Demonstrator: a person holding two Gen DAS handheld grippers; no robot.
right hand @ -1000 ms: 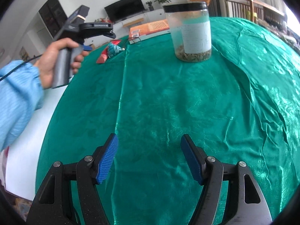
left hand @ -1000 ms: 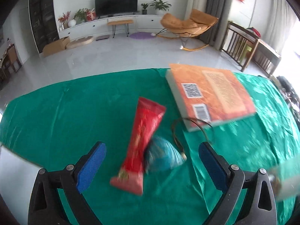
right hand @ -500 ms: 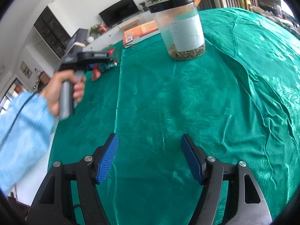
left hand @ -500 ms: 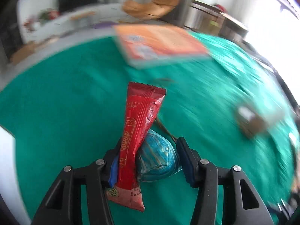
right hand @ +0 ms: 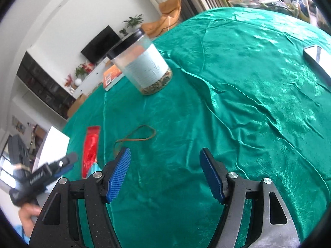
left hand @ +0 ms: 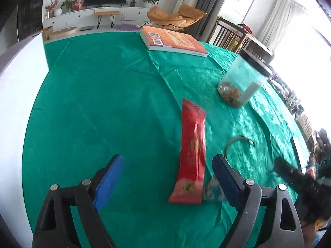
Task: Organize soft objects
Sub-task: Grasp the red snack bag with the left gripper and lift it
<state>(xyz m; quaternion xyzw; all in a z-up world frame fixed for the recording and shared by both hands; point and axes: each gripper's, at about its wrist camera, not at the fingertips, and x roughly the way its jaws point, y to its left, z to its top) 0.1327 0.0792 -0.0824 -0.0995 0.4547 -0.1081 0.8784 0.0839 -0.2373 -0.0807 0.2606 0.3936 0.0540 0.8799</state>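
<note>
A red snack packet [left hand: 192,157] lies blurred on the green cloth [left hand: 103,103], between the jaws of my left gripper [left hand: 168,161] and nearer the right one. Those jaws are opening and neither pad presses on it. A small blue wrapped ball [left hand: 213,190] rests against the packet's near end, beside the right finger. A brown loop of cord [left hand: 238,142] lies just beyond. My right gripper [right hand: 165,155] hovers open over bare cloth with nothing in it. Its view shows the packet [right hand: 91,150], the ball [right hand: 94,168], the cord [right hand: 136,136] and the left gripper [right hand: 68,163] at lower left.
A clear jar [left hand: 240,82] with a black lid and dried bits inside stands right of the packet, also seen from the right wrist [right hand: 142,62]. An orange book [left hand: 173,41] lies at the far edge. A flat white object [right hand: 316,55] lies at the far right.
My left gripper closed on the packet and ball, carried them right toward the jar, and has now spread its jaws off them. The right gripper rolled, tilting its view.
</note>
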